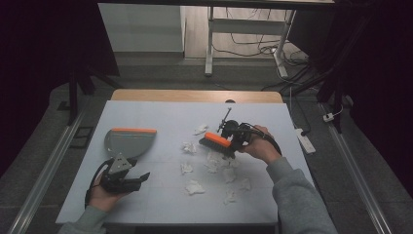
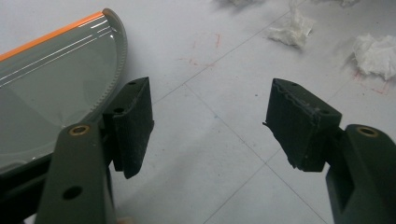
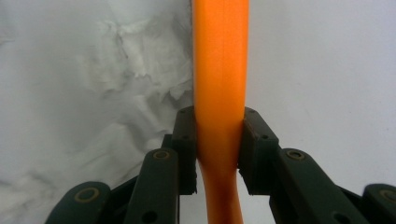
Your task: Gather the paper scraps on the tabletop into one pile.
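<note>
Nearest, the left tongs (image 1: pixel 140 178) hover wide open and empty just beside the dustpan (image 1: pixel 127 141) on the table (image 1: pixel 160 117). Farther off, the right tongs (image 1: pixel 233 138) clamp the brush (image 1: pixel 217 143) by its stiff orange handle, a sound hold, over light, soft paper scraps (image 1: pixel 195 187) that should sweep easily.

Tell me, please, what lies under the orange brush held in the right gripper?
The brush bristles press on crumpled white tissue on the table; whatever is beneath them is covered.
</note>
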Motion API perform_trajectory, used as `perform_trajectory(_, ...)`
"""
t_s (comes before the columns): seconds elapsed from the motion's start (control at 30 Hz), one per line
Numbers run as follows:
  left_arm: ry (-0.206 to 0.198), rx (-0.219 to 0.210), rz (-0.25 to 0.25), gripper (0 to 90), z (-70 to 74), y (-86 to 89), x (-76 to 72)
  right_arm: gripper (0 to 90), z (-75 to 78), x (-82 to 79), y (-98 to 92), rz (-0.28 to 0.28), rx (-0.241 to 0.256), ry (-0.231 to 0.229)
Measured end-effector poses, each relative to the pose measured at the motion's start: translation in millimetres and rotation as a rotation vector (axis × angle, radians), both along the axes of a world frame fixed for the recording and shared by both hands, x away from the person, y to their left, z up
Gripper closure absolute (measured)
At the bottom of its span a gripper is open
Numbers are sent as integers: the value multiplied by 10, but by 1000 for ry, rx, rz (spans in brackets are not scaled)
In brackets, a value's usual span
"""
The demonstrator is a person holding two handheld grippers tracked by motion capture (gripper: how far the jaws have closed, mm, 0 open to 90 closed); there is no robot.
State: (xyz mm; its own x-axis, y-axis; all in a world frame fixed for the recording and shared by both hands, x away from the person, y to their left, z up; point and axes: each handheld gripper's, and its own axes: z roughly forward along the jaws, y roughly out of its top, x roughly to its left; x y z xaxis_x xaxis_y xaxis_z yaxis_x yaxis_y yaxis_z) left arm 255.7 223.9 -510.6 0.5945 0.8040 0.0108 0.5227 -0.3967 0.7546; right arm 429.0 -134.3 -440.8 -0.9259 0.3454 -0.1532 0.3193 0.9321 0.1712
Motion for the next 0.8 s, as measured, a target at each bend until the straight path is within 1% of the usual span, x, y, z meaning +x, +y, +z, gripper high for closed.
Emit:
perform_trajectory(0.03, 0, 1, 1, 326, 0, -2, 1, 704, 26, -29, 8, 6, 2, -11)
perform_trajectory(0.1, -1, 1, 2, 326, 2, -5, 4, 704, 93, -44, 16, -5, 10, -41)
perform_trajectory(0.13, -1, 1, 2, 325, 3, -6, 3, 704, 123, -29, 14, -24, 28, -51)
perform_trajectory(0.17, -3, 0, 1, 326, 5, -8, 1, 704, 146, -1, 6, -35, 37, -59)
perform_trajectory(0.2, -3, 0, 1, 326, 6, -9, -1, 704, 174, 60, -11, -56, 54, -76)
perform_trajectory(0.27, -3, -1, 1, 326, 7, -4, -2, 704, 198, 184, -26, -87, 64, -96)
perform_trajectory(0.37, 1, -7, 5, 326, 0, 11, 8, 704, 193, 368, 2, -127, 51, -131)
perform_trajectory(0.4, 1, -9, 4, 325, 0, 15, 10, 704, 187, 422, 21, -142, 48, -136)
perform_trajectory(0.5, 1, -11, -3, 326, 1, 16, 9, 704, 156, 583, 90, -150, 44, -156)
perform_trajectory(0.6, 1, -10, -9, 325, -9, 3, 7, 704, 102, 694, 191, -166, 30, -171)
perform_trajectory(0.7, 10, -4, -24, 325, -31, -30, 8, 704, 46, 773, 287, -145, -4, -181)
perform_trajectory(0.8, 6, -2, -32, 324, -28, -50, 1, 704, 21, 824, 369, -137, -23, -196)
